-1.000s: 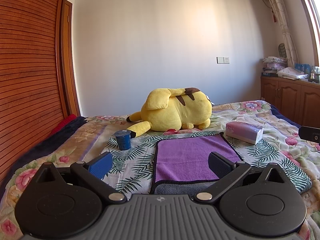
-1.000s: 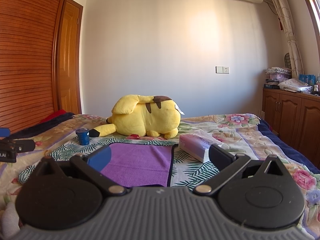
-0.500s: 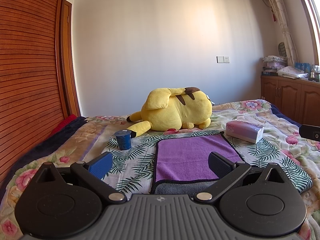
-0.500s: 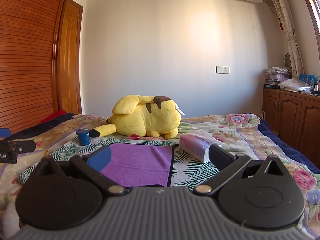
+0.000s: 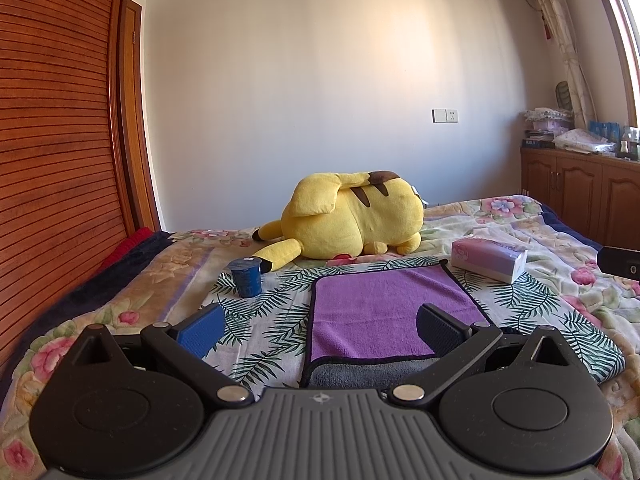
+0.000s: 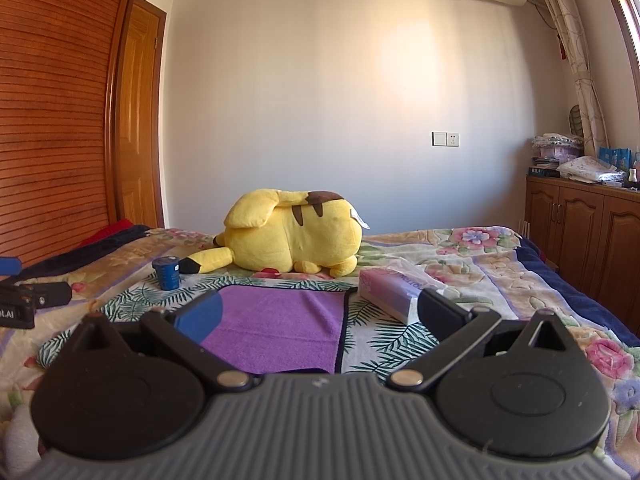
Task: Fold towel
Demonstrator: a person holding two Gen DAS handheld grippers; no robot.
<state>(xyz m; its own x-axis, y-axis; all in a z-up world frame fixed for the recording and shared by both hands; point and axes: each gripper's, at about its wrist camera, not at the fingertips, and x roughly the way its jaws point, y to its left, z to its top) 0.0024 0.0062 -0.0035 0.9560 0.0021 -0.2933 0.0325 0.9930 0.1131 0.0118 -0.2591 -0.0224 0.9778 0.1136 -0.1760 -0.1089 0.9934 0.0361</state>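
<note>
A purple towel (image 5: 380,308) with a dark hem lies flat on the bed, a grey layer showing at its near edge. My left gripper (image 5: 318,326) hovers open just before that near edge, nothing between its fingers. In the right wrist view the same purple towel (image 6: 280,324) lies ahead and slightly left. My right gripper (image 6: 318,312) is open above its near right part, holding nothing. The other gripper (image 6: 32,300) shows at the left edge of that view.
A yellow plush toy (image 5: 352,220) lies beyond the towel. A small blue cup (image 5: 245,278) stands to the left, a pink tissue pack (image 5: 488,260) to the right. The floral bedspread (image 5: 560,280) covers the bed. Wooden wardrobe left, wooden cabinet (image 6: 580,232) right.
</note>
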